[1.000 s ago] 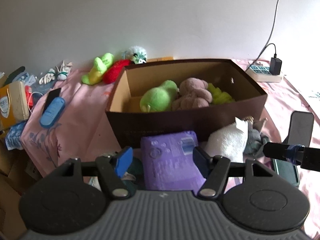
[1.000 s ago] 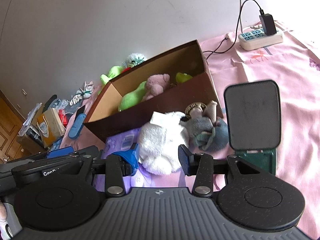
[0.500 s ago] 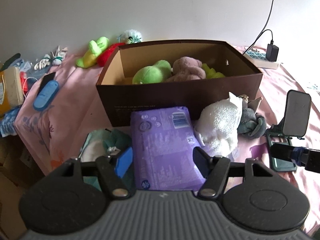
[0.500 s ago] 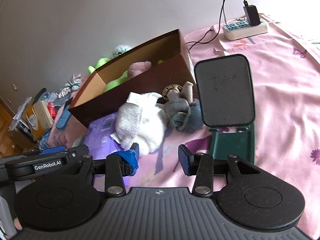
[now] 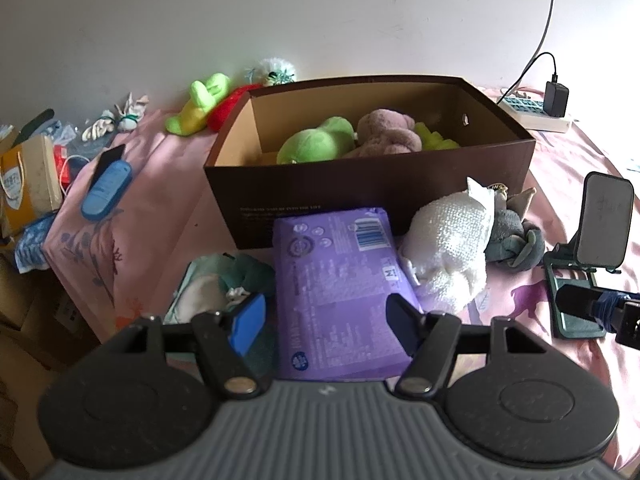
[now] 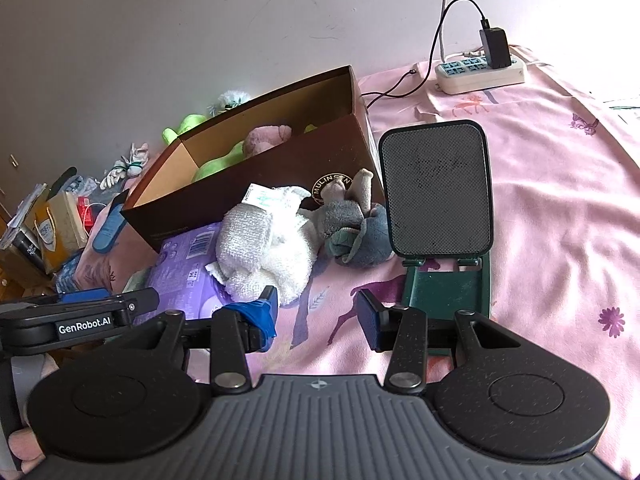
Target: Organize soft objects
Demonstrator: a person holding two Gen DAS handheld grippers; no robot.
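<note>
A few plush toys (image 5: 320, 146) already sit in the brown box (image 5: 372, 196), while the purple pack (image 5: 340, 280), white cloth (image 5: 448, 248) and grey toy (image 5: 512, 236) wait near it, both the left gripper (image 5: 324, 320) and right gripper (image 6: 316, 312) parted and empty.

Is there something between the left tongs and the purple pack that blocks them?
Nothing visible blocks them. The left tongs stand open, and the purple pack lies directly ahead between the two fingers. The white towel rests against its right edge, beside the path.
</note>
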